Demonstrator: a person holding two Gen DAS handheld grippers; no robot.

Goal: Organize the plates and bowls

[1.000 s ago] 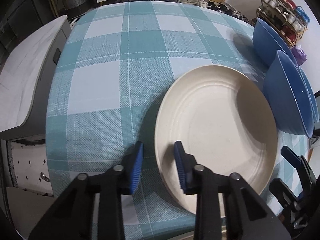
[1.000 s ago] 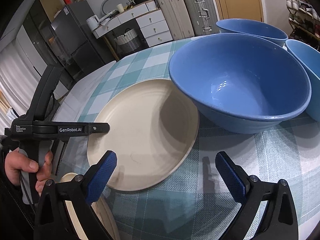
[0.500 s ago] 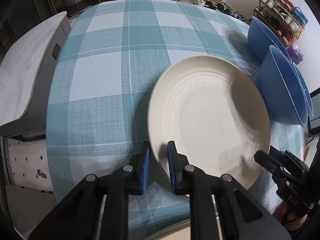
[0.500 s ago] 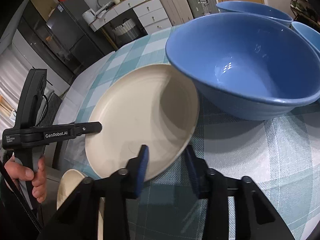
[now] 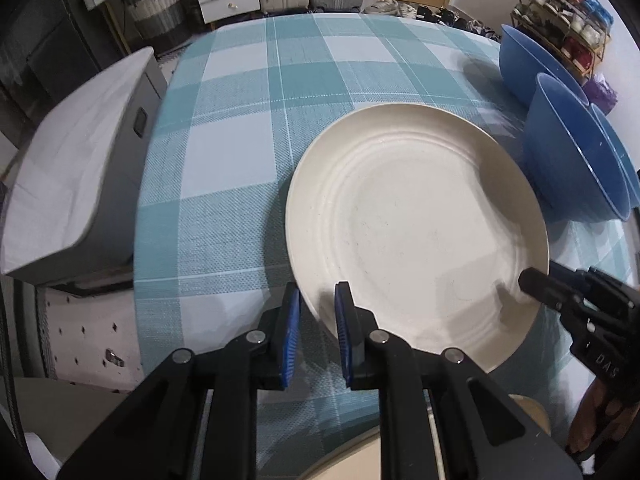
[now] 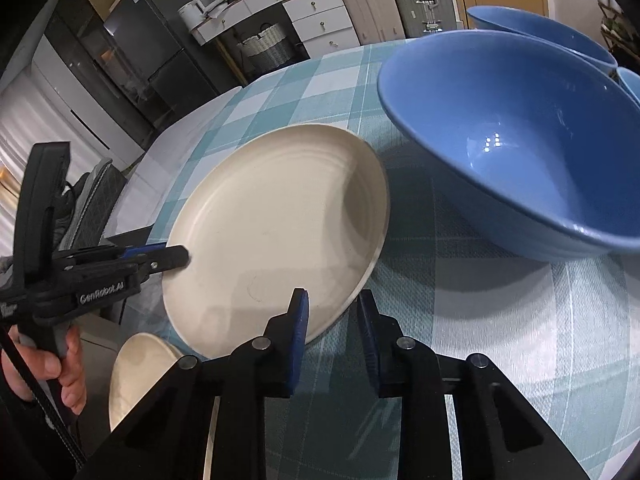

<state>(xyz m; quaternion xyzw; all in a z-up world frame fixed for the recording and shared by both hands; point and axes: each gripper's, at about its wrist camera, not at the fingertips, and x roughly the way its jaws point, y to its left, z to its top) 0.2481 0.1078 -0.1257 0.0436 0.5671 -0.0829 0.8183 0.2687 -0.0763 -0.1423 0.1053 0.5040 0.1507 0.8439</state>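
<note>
In the left wrist view, your left gripper (image 5: 317, 312) was clamped tight on the near rim of the cream plate (image 5: 416, 232), which sat tilted at the worktop's (image 5: 240, 152) near edge, just beside the blue bowls (image 5: 576, 152). In the right wrist view, your right gripper (image 6: 332, 320) was closing on that plate's opposite rim, its blue pads at the edge.

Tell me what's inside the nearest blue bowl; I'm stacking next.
The nearest blue bowl looks empty: bare glazed inside with light reflections. Its near inner wall is hidden behind the rim.
</note>
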